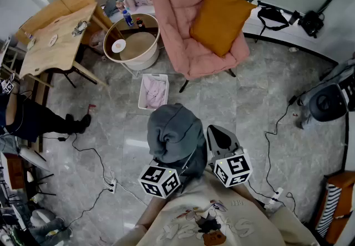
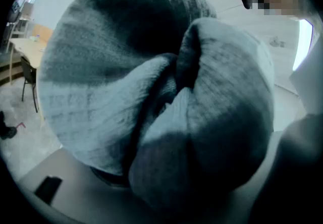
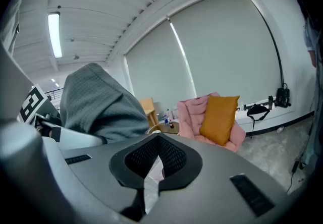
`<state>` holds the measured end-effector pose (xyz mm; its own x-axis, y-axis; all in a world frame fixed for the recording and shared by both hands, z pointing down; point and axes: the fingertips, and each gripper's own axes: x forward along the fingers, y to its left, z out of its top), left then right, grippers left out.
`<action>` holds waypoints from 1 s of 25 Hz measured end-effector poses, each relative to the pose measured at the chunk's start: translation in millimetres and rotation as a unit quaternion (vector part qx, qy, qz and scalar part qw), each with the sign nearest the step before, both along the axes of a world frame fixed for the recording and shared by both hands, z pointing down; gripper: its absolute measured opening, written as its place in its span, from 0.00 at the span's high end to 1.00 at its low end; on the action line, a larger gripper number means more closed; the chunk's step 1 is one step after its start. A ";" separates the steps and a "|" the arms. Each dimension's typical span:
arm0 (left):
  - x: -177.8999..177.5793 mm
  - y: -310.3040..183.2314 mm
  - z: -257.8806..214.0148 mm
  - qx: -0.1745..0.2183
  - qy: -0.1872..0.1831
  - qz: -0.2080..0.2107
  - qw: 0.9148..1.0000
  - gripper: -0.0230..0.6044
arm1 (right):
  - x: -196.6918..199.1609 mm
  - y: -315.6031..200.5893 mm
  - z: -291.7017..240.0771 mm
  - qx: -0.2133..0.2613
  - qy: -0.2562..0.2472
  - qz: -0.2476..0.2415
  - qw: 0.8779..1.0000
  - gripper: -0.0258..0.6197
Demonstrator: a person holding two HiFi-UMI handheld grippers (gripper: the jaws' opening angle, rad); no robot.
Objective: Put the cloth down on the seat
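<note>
Left claw (image 1: pixel 178 157): clamped on the bunched grey cloth (image 1: pixel 173 128), which bulges up over it, off the floor. Right claw (image 1: pixel 221 138): closed, empty, just beside. Seat (image 1: pixel 186 51), a pink chair, lies straight ahead, well apart. Orange cushion (image 1: pixel 222 18) covers its right part. Judgement: forward carry needed.

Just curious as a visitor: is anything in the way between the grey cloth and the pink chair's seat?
Little. Bare floor lies between the grey cloth, in the left gripper, and the pink chair. A white basket stands left of that path, and an orange cushion covers part of the seat.
</note>
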<state>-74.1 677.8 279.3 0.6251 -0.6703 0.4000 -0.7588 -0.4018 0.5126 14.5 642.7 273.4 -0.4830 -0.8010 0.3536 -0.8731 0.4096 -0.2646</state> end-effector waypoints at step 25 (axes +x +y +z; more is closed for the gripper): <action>28.2 17.1 17.9 0.006 -0.079 0.024 0.997 0.41 | 43.6 28.6 30.1 0.000 0.018 0.024 1.000 0.93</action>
